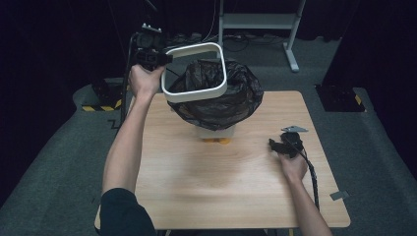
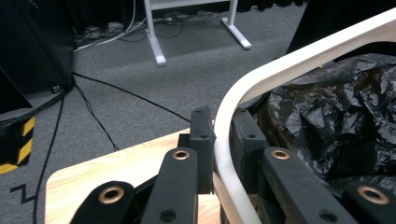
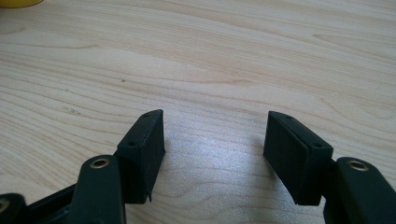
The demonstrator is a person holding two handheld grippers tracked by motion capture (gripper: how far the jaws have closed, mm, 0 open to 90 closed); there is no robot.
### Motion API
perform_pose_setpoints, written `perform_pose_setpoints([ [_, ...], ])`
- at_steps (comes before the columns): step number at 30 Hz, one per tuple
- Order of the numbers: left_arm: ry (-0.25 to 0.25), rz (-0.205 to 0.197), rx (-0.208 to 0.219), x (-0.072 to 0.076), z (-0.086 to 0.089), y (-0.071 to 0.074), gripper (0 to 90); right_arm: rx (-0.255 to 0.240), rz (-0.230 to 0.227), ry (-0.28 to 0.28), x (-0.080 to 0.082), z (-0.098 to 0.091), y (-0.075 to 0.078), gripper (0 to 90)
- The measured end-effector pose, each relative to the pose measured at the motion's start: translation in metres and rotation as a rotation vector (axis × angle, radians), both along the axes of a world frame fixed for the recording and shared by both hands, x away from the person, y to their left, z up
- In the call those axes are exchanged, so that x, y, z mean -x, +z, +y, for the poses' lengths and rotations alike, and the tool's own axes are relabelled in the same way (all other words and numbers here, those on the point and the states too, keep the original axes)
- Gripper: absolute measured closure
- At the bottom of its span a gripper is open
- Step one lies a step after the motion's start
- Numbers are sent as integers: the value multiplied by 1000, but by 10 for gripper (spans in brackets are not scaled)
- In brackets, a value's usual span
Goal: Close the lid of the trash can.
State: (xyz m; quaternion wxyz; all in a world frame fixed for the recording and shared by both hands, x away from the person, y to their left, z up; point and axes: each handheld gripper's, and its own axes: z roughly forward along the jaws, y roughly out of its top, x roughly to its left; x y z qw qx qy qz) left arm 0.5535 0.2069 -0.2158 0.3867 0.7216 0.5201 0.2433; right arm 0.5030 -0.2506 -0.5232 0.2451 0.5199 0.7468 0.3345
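White rim ring lifted over the lined bin

Left gripper pinches the white rounded-square plastic ring, held tilted above the black crumpled bin bag near the desk's far edge; right gripper, spread and empty, rests by the right edge.

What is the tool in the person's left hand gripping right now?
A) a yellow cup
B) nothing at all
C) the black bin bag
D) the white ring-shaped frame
D: in the left gripper view the left tool has its jaws pressed on either side of the white ring-shaped frame, which is lifted above the black bin bag.
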Motion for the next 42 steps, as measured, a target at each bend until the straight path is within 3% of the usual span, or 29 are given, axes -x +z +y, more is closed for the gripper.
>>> perform_pose_setpoints([
  [16, -47, 11, -6, -17, -29, 4, 807, -1, 2, 4, 0, 0, 0, 383],
  [25, -73, 22, -58, -28, -54, 1, 807, -1, 0, 6, 0, 0, 0, 382],
  [34, -65, 35, -85, -34, -59, 1, 807, -2, 0, 7, 0, 0, 0, 381],
  [36, -64, 41, -122, -35, -62, 1, 807, -2, 0, 8, 0, 0, 0, 380],
  [42, -68, 49, -129, -35, -65, -2, 807, -2, 0, 10, 0, 0, 0, 381],
])
